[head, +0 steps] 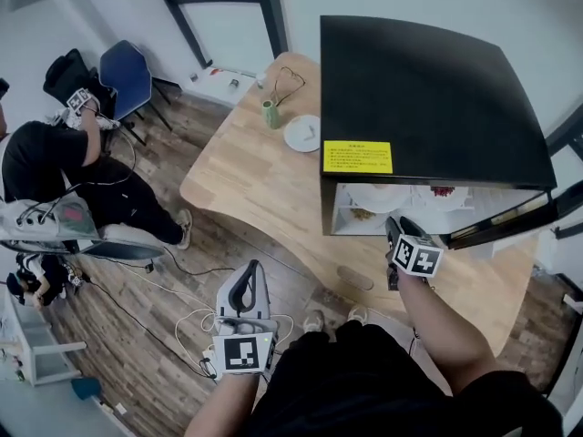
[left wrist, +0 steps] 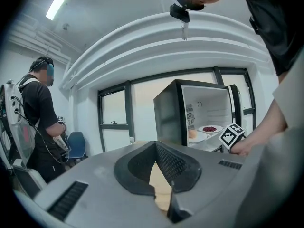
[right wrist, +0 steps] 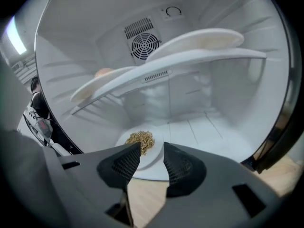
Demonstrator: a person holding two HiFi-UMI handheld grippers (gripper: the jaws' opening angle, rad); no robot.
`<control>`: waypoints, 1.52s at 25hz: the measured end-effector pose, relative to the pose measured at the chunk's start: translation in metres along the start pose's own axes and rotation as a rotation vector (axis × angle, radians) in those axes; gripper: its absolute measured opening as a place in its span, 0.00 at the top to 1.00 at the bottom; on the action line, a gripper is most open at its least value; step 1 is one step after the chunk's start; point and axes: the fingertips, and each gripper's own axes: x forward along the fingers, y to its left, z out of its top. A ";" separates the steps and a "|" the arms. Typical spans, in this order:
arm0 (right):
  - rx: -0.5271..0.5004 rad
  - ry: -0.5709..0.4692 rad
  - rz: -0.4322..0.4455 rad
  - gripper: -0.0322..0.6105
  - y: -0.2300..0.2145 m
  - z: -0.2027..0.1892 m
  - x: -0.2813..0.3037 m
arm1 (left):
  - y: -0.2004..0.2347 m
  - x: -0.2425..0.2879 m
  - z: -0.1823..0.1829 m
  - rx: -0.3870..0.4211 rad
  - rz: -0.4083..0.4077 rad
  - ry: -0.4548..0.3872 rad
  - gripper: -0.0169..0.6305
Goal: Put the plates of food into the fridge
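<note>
Wooden table (head: 246, 180), black fridge (head: 428, 89) open on it. Head view: one white plate (head: 301, 133) sat out on the wood at 10 o'clock from the right gripper (head: 401, 228), probably nearer that than the left gripper (head: 251, 269). It's round, so no long axis. Left gripper view: jaws were together, empty. Right gripper view: jaws were apart, grain plate (right wrist: 156, 140) flat on the fridge floor at 12 o'clock, just past them.

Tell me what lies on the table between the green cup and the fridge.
A white plate, between green cup and fridge; head view shows it.
</note>
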 end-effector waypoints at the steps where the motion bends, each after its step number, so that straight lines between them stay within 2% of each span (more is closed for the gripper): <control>1: -0.012 -0.017 0.007 0.71 0.000 0.003 -0.007 | -0.002 0.003 0.000 -0.001 -0.013 -0.002 0.97; 8: -0.024 -0.127 0.080 0.71 0.019 0.021 -0.076 | -0.029 0.026 0.019 0.035 -0.135 -0.065 0.97; 17: -0.053 -0.330 0.196 0.88 0.049 0.061 -0.169 | -0.070 0.058 0.032 0.026 -0.269 -0.095 0.97; 24: -0.236 -0.405 0.142 0.91 0.060 0.074 -0.203 | -0.084 0.060 0.032 0.019 -0.308 -0.097 0.97; 33: -0.213 -0.391 0.117 0.91 0.057 0.064 -0.203 | -0.093 0.053 0.026 0.012 -0.343 -0.077 0.97; 38: -0.200 -0.401 0.096 0.91 0.050 0.067 -0.208 | -0.098 0.053 0.040 0.006 -0.352 -0.122 0.97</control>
